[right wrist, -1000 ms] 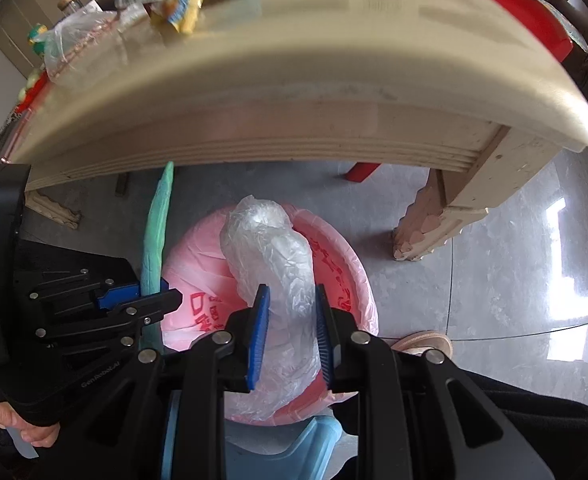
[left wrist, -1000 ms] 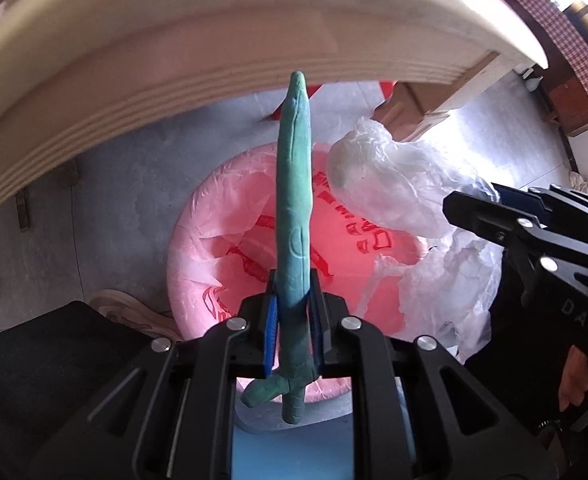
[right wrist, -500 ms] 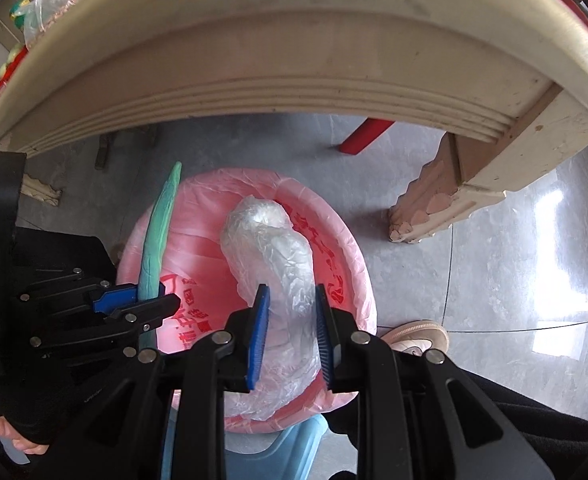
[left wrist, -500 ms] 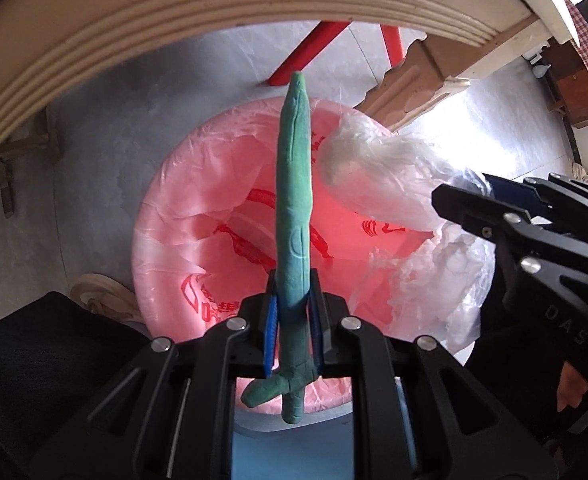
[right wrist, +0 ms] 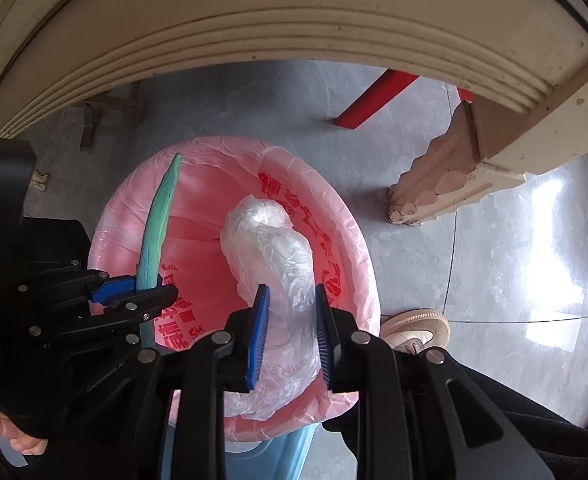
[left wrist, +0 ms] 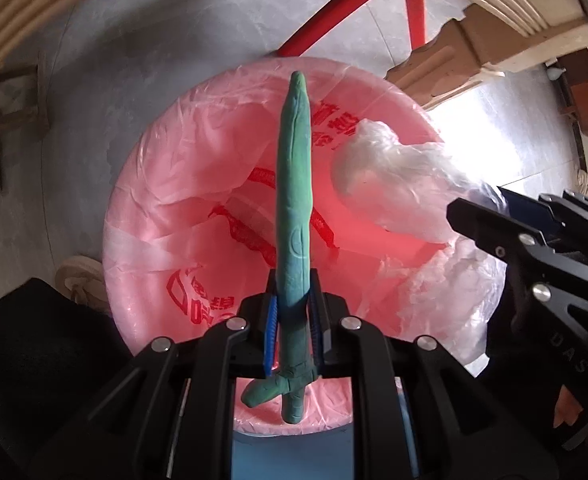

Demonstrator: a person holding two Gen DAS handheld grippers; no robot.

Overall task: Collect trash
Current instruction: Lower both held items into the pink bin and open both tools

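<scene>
Over pink-lined bin (left wrist: 142,208), left gripper (left wrist: 292,320) clamps green wrapper (left wrist: 294,200), right gripper (right wrist: 290,332) clamps clear bag (right wrist: 278,264)

Bin (right wrist: 349,240) bottom hidden beneath pink liner (left wrist: 154,208); bench (right wrist: 294,20) top cut off beyond the fingers (right wrist: 258,332); red print (left wrist: 198,304) on liner unreadable; shoe (right wrist: 417,330) half covered beside them.

Premises are presenting as a home: a cream counter (right wrist: 294,36) with a carved leg (right wrist: 449,184) is standing over a grey polished floor (right wrist: 513,240), a pink-lined bin (right wrist: 333,216) sitting below the counter.
</scene>
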